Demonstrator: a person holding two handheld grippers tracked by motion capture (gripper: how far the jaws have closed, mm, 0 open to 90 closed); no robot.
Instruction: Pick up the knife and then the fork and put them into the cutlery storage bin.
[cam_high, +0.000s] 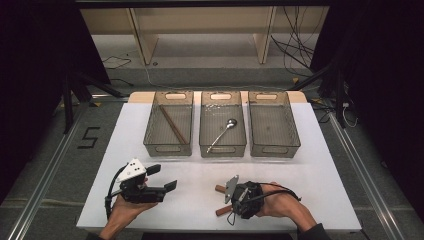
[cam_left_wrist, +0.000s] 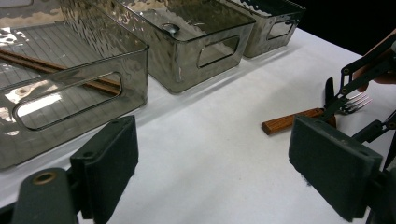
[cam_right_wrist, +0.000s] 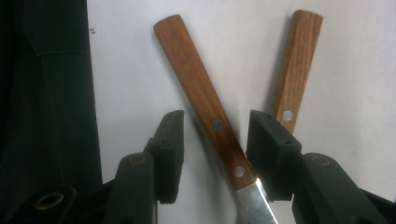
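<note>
Lower centre of the high view: right gripper (cam_right_wrist: 215, 154) straddles wooden-handled knife (cam_right_wrist: 201, 98) | jaws unclenched, pads not yet touching | handle runs up-left between them | second handle (cam_right_wrist: 296, 65) just beside | left gripper (cam_high: 162, 177) released, farther off.

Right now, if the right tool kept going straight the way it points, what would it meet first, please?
Most likely the nearer wooden-handled utensil, whose handle already lies between the right tool's open pads; a second wooden handle lies just beside it, on the white table.
</note>
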